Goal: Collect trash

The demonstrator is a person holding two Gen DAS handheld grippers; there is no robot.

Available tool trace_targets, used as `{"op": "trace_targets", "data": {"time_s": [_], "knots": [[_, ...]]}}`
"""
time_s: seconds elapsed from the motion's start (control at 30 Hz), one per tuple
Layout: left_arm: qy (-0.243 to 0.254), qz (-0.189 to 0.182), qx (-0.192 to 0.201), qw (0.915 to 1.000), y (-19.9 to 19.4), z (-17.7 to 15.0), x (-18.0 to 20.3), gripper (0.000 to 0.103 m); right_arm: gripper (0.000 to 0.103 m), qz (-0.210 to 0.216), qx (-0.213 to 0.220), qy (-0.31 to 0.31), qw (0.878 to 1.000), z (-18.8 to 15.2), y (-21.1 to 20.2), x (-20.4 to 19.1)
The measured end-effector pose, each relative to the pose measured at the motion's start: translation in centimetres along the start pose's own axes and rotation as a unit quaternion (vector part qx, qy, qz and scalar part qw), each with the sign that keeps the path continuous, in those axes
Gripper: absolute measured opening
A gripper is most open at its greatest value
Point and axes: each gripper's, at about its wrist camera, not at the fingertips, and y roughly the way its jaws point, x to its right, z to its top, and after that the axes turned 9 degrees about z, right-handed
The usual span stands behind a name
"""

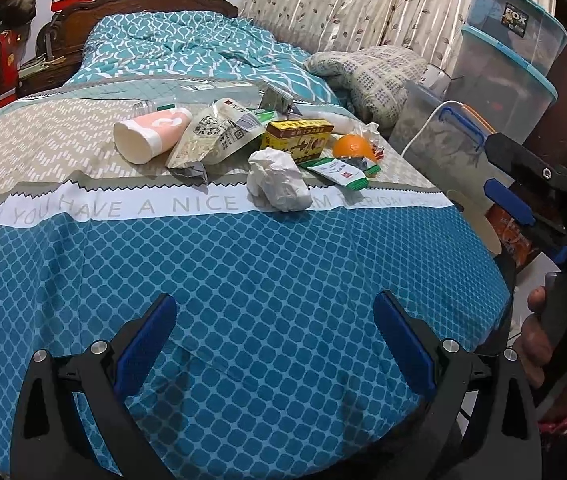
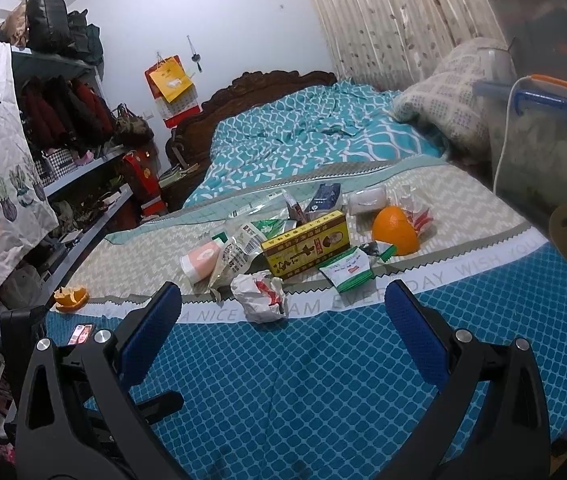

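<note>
Trash lies in a loose heap on the bed, across the beige zigzag band of the cover and spilling onto the white strip with grey lettering. Nearest the blue-patterned part is a crumpled white paper wad, which sits on the lettered strip. Behind it stands a yellow box with red print, and touching the box's left side is a crinkled printed food wrapper. Left of the wrapper a pink and white paper cup lies on its side, its open mouth facing the camera. Right of the box rests an orange, with small green and white sachets just in front of it. Farther back are a clear plastic bottle and more wrappers, too jumbled to tell apart. In the right wrist view an orange peel lies well apart from the heap, near the bed's left edge.

The left gripper hovers over the blue-patterned cover with its jaws spread wide and nothing between them. The right gripper is likewise spread wide and holds nothing, pointed toward the wad. Stacked clear storage bins stand beside the bed at the right.
</note>
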Motion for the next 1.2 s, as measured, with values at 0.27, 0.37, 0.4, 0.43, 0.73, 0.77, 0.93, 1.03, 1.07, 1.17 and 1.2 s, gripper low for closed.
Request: {"op": "trace_targets", "data": {"time_s": [0.27,0.37,0.4,0.43,0.73,0.77,0.93,1.03,1.07,1.17,1.2], "knots": [[0.006,-0.002,0.002,1.0,-0.08,0.05,0.21,0.094,0.1,0.001,-0.004,0.001,1.0,-0.14,0.25,0.01],[0.004,-0.007,0.002,1.0,-0.04,0.09,0.18,0.094,0.1,0.0,-0.004,0.0,1.0,-0.15,0.27,-0.02],[0.004,-0.01,0.001,0.9999,-0.04,0.09,0.15,0.094,0.1,0.0,-0.004,0.0,1.0,-0.19,0.29,0.03],[0.003,-0.013,0.001,0.9999,-0.04,0.09,0.12,0.094,0.1,0.0,-0.004,0.0,1.0,-0.2,0.3,0.05],[0.013,-0.019,-0.007,0.9997,0.08,-0.03,0.49,0.094,0.095,0.002,-0.004,-0.007,1.0,-0.43,0.37,0.03],[0.014,-0.018,-0.008,0.9997,0.12,-0.03,0.54,0.094,0.095,0.002,-0.004,-0.008,1.0,-0.43,0.36,0.0],[0.014,-0.017,-0.012,0.9997,0.35,-0.06,0.54,0.094,0.095,0.002,-0.004,-0.007,1.0,-0.47,0.35,0.01],[0.012,-0.014,-0.013,0.9997,0.44,-0.07,0.39,0.094,0.095,0.001,-0.005,-0.004,1.0,-0.49,0.3,0.02],[0.01,-0.013,-0.012,0.9998,0.44,-0.05,0.31,0.094,0.095,0.001,-0.005,-0.003,1.0,-0.49,0.3,0.06],[0.008,-0.012,-0.012,0.9998,0.5,-0.05,0.12,0.094,0.095,0.002,-0.005,-0.004,1.0,-0.49,0.3,0.08],[0.007,-0.012,-0.012,0.9998,0.5,-0.06,0.08,0.094,0.095,0.002,-0.005,-0.004,1.0,-0.49,0.3,0.09]]}}
